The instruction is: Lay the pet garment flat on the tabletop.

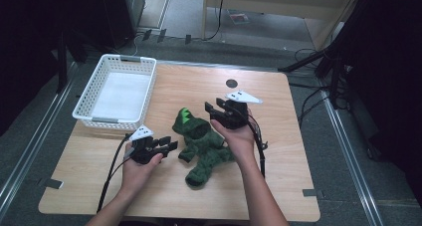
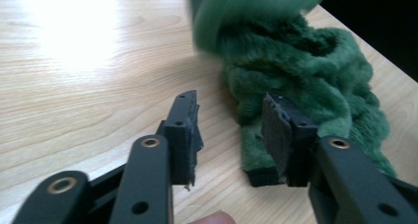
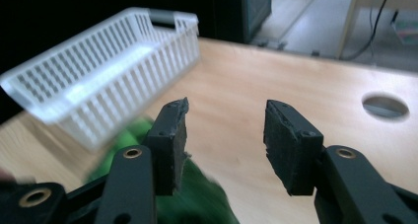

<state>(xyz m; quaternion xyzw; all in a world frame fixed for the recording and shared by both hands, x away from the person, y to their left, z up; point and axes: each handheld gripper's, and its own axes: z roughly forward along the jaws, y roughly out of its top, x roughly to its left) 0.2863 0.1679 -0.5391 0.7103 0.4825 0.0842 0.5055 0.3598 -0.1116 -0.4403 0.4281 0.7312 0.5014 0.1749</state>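
The left gripper [image 1: 171, 145] is held released just beside the green plush garment [image 1: 201, 146], which lies mid-desk [image 1: 278, 186], right of the white basket [image 1: 99, 119]. The right gripper [image 1: 213, 108] is held released above the hood; nothing is grasped. A fresh grasp on the garment is judged to be required next.

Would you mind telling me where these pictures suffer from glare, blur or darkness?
Left gripper view: white glare on the table, and the green plush garment smears at its top. Right gripper view: the white basket and the green fabric below are motion-blurred. High view: evenly lit tabletop, dark surroundings.
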